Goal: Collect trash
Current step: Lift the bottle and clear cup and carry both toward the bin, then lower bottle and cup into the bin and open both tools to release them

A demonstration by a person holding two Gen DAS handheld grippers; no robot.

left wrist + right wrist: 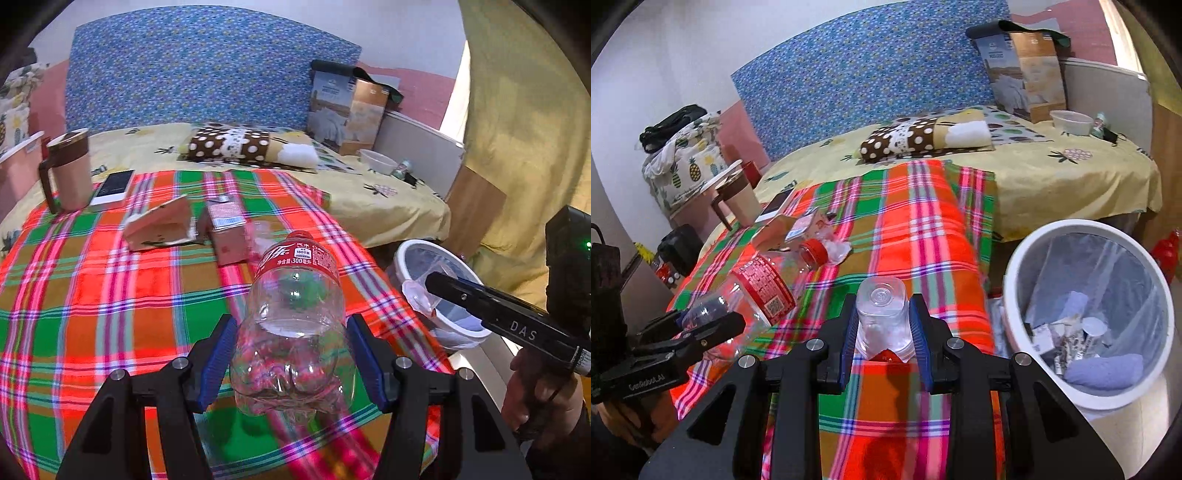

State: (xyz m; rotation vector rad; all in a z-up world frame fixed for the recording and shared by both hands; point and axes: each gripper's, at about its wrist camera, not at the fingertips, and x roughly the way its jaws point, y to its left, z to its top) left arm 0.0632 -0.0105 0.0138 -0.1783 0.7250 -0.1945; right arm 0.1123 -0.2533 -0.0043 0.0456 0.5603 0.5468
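Note:
My left gripper (291, 322) is shut on the lower body of a clear, empty plastic bottle (295, 295) with a red label and red cap, held above the plaid blanket (110, 295). My right gripper (884, 302) is shut on a small clear plastic cup (882, 314), its base facing away. The white trash bin (1010, 280) with a clear liner stands on the floor to the right of the bed and holds several scraps. In the left wrist view, the right gripper (430, 286) carries the cup (419, 297) over the bin's rim (400, 254). The bottle (761, 284) also shows at left in the right wrist view.
Two pinkish cartons (162, 225) (229, 230) and a crumpled clear wrapper (260, 236) lie on the blanket. A lidded mug (70, 170) and a phone (112, 186) sit at its far left. A polka-dot pillow (229, 144), a box and a bowl (376, 160) lie further back.

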